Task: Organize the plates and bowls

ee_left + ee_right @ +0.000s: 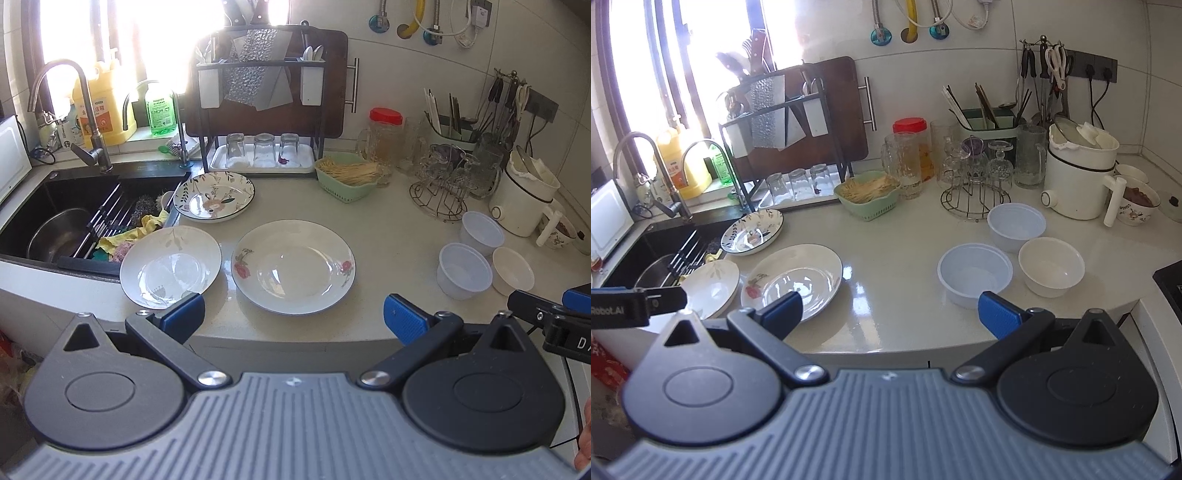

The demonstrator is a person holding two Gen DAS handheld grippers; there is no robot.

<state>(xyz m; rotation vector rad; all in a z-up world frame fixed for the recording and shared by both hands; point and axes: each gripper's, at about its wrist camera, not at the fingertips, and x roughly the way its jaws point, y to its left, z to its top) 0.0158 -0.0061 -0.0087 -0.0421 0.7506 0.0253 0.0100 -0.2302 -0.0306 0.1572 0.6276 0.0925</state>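
Three plates lie on the pale counter: a white rose-patterned plate (293, 266) (794, 280) in the middle, a white leaf-patterned plate (170, 266) (709, 288) to its left at the sink's edge, and a dark-rimmed floral plate (214, 197) (753, 232) behind them. To the right stand two translucent plastic bowls (463, 269) (482, 232) (975, 273) (1015, 225) and a white bowl (513, 271) (1051, 266). My left gripper (293, 319) hangs open and empty before the counter's front edge, near the rose plate. My right gripper (890, 315) is open and empty too, just short of the nearer plastic bowl.
A black sink (74, 206) with a steel pot and cloths lies at left. A dish rack with upturned glasses (262, 151), a green basket (349, 177), a wire glass stand (443, 192), jars and a white kettle (524, 199) line the back. Bare counter (897, 251) separates plates from bowls.
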